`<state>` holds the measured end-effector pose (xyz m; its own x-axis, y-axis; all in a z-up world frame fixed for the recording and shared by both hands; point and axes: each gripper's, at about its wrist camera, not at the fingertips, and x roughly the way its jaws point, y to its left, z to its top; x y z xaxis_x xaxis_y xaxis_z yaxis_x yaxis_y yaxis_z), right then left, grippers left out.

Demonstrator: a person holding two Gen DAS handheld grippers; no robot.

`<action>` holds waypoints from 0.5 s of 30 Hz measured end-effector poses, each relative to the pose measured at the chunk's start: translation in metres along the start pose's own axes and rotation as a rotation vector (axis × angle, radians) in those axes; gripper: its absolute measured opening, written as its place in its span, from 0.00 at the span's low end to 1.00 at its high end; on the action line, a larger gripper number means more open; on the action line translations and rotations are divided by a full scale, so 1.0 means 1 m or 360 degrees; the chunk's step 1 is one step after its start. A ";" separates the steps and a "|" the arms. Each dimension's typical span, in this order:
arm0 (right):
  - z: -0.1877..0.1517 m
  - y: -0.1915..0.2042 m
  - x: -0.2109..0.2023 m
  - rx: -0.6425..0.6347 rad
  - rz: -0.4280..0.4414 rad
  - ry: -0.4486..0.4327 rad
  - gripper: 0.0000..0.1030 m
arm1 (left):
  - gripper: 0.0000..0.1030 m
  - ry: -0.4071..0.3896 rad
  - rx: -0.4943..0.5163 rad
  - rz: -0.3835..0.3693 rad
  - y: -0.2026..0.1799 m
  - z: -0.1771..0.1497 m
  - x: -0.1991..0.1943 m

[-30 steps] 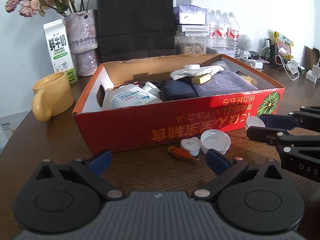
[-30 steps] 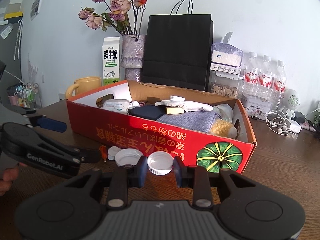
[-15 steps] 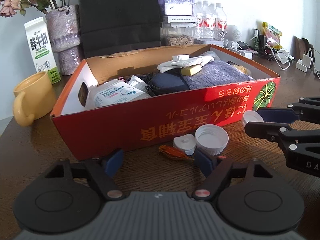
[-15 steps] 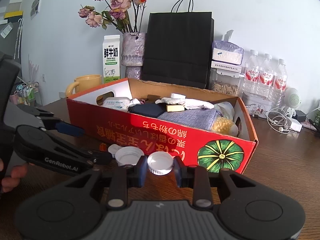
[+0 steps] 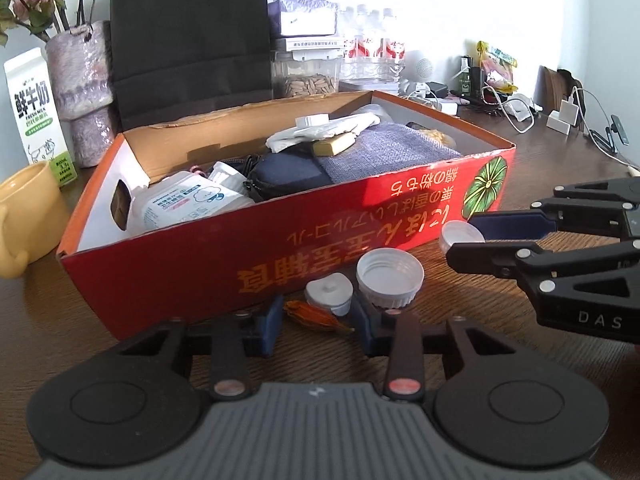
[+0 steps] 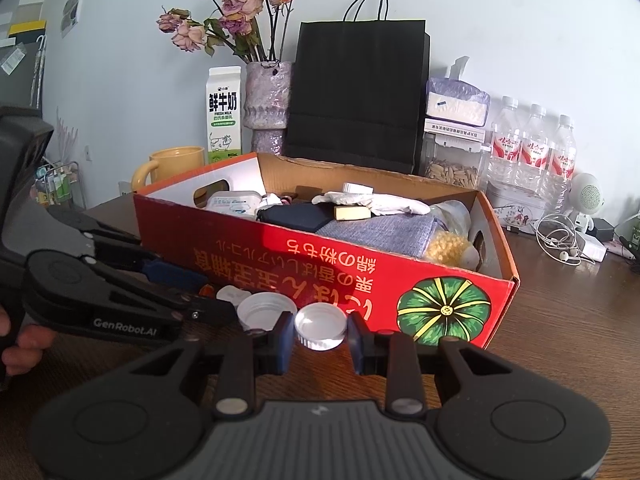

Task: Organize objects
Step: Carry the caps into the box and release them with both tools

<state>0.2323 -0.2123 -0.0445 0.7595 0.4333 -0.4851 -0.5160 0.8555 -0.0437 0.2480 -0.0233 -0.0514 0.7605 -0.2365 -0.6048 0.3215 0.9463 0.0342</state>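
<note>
The loose items lie on the table in a short row against the front wall of the red box.

- Orange wrapper: flat on the wood, leftmost in the row in the left wrist view. It sits between the pads of the left tongs.
- Small cap: just behind the wrapper, touching or nearly touching it.
- Wide cap: open side up, just beside the small cap.
- Clear lid: open side up, at the right end of the row.

Left tongs: the jaws are closing around the wrapper. The pads do not yet press on it; a gap shows on each side. The small cap stands close to the right pad, so the closing stroke could catch it too.

Right tongs: narrowed, pinching the clear lid by its rim. The lid appears to rest on the table, not yet lifted.

The row sits at the foot of the box, probably so each piece needs only a short lift over the wall. The box already holds a wipes pack, a dark pouch and grey cloth, which leaves little free floor; a drop on top of the cloth looks the simplest placement.

A yellow mug and milk carton stand beside the box, apart from the row.
</note>
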 end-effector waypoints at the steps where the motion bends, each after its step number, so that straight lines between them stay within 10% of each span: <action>1: 0.000 0.000 0.000 0.0000 -0.0001 -0.0001 0.27 | 0.18 -0.0001 -0.0005 -0.0008 0.000 0.000 -0.001; 11: 0.002 0.004 -0.007 -0.0018 0.0002 -0.0062 0.27 | 0.06 -0.0092 -0.0085 0.0051 0.000 -0.002 -0.028; 14: 0.002 0.005 -0.010 -0.0022 0.0002 -0.0073 0.27 | 0.20 -0.0035 -0.0137 0.0063 0.000 -0.005 -0.030; 15: 0.002 0.006 -0.011 -0.0024 0.0004 -0.0076 0.27 | 0.39 -0.0031 -0.0145 0.0063 -0.001 -0.007 -0.031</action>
<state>0.2215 -0.2114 -0.0378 0.7761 0.4490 -0.4428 -0.5238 0.8500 -0.0560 0.2201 -0.0149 -0.0379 0.7825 -0.2020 -0.5889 0.2391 0.9709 -0.0153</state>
